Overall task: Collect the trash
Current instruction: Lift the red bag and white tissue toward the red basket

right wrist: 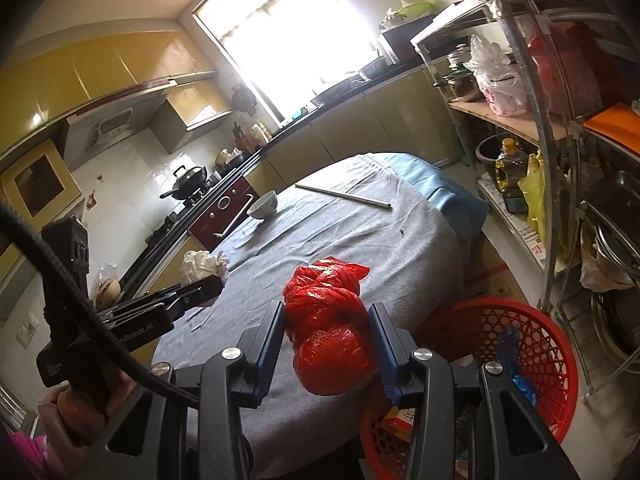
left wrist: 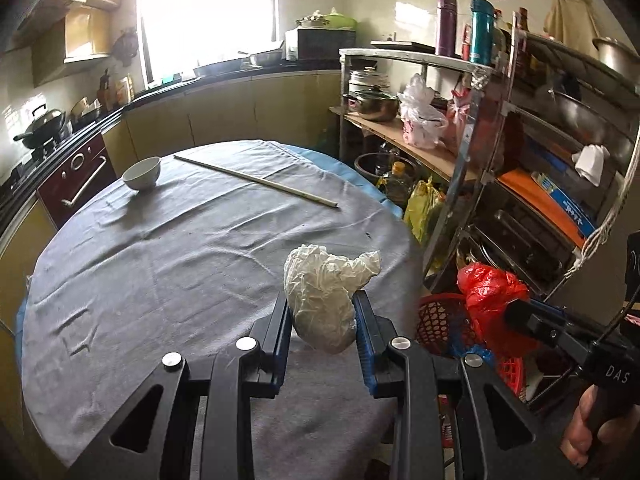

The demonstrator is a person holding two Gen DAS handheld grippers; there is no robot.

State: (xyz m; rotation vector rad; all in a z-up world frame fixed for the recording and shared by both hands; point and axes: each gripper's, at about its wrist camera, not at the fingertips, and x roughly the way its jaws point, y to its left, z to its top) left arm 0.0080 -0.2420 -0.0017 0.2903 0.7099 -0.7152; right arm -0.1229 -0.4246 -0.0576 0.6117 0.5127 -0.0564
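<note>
My left gripper point(left wrist: 322, 300) is shut on a crumpled white plastic bag point(left wrist: 326, 280) and holds it above the grey-clothed round table point(left wrist: 160, 264). My right gripper point(right wrist: 326, 308) is shut on a knotted red plastic bag point(right wrist: 328, 328), held over the table's near edge point(right wrist: 312, 432). The red bag also shows in the left wrist view point(left wrist: 490, 296), and the white bag in the right wrist view point(right wrist: 202, 266). A red mesh basket point(right wrist: 540, 344) stands on the floor right of the table, below the red bag, with blue and other trash inside.
A white bowl point(left wrist: 142, 174) and long chopsticks point(left wrist: 256, 180) lie at the table's far side. Metal shelves point(left wrist: 520, 140) with pots, bottles and bags stand close on the right. Kitchen counter and stove point(left wrist: 44, 128) run along the left and back.
</note>
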